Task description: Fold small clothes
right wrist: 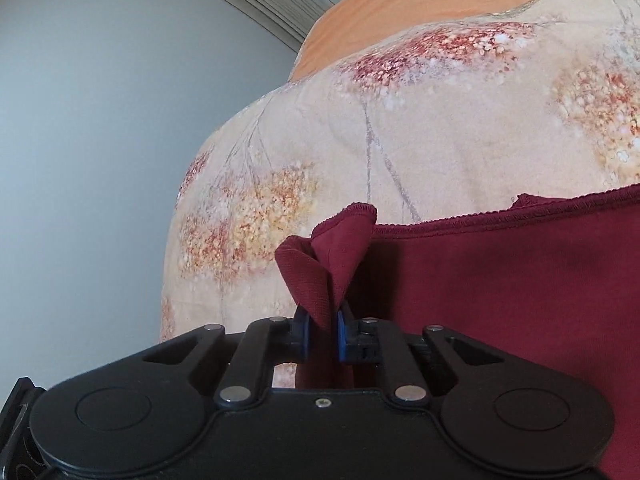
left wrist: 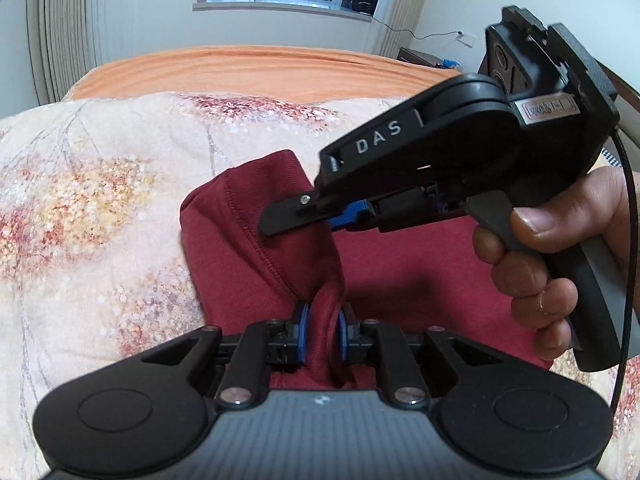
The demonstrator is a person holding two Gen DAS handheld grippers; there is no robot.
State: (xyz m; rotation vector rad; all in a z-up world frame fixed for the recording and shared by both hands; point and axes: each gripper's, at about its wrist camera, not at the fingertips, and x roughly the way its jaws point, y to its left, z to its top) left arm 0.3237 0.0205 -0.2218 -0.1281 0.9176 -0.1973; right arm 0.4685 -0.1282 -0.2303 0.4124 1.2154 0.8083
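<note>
**Handling a soft maroon garment held at 2 points**

Lying across the floral bedspread (left wrist: 100, 200) of a bed, the maroon garment (left wrist: 248, 216) is partly lifted, with most of its body flat on the cover and an orange sheet (left wrist: 256, 68) showing beyond. The left gripper (left wrist: 323, 330) is clamped on a gathered bunch of the cloth, which rises between its blue pads and drapes away in a loose hump. The right gripper (right wrist: 322, 332) is likewise closed on a pinched corner near the stitched hem (right wrist: 500, 212); that corner stands up in a small crumpled peak above the pads. From the left wrist view, the right tool crosses the scene, gripped by the person's hand (left wrist: 560, 248).

As a judgement, this is a light, thin knit: limp, with no stiffness of its own, so it will sag and bunch wherever it is unsupported. It looks neither slippery nor fragile, though the knit may stretch if pulled hard. Best holds are probably on the hemmed edges and corners, where doubled fabric gives the pads more to bite. Holding 2 spread corners should keep an edge taut, while mid-panel pinches will likely drag wrinkles into any fold.
</note>
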